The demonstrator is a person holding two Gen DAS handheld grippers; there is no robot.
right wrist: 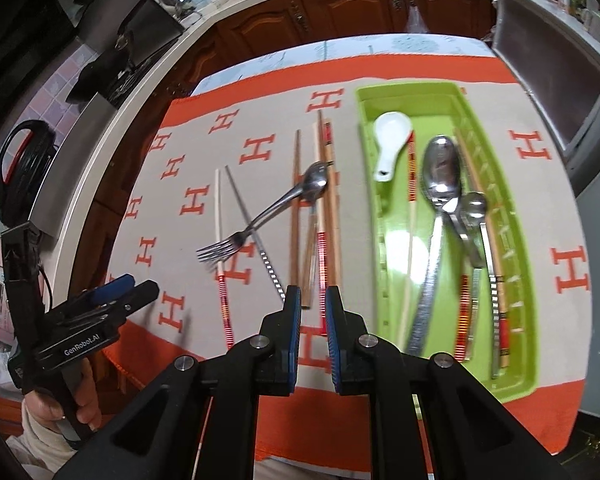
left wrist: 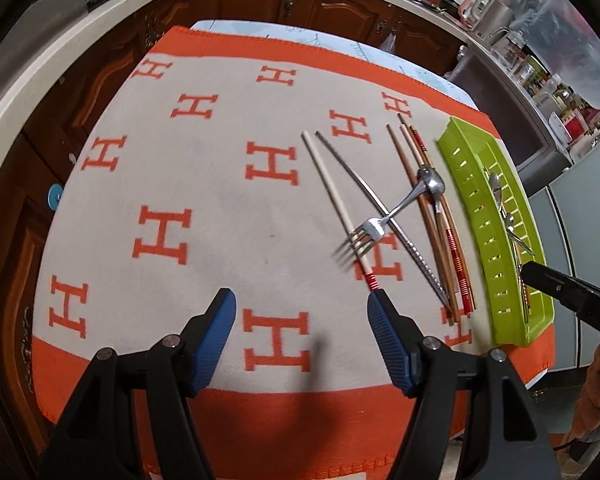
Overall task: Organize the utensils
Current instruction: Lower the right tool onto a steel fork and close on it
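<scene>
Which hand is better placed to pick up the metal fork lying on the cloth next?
Left, probably. The left gripper is open and empty, just short of the silver metal fork. The right gripper is narrow, near the wooden chopsticks beside the green plastic tray.

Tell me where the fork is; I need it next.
The fork lies on the cloth left of the green tray, tines across the white chopstick.
</scene>
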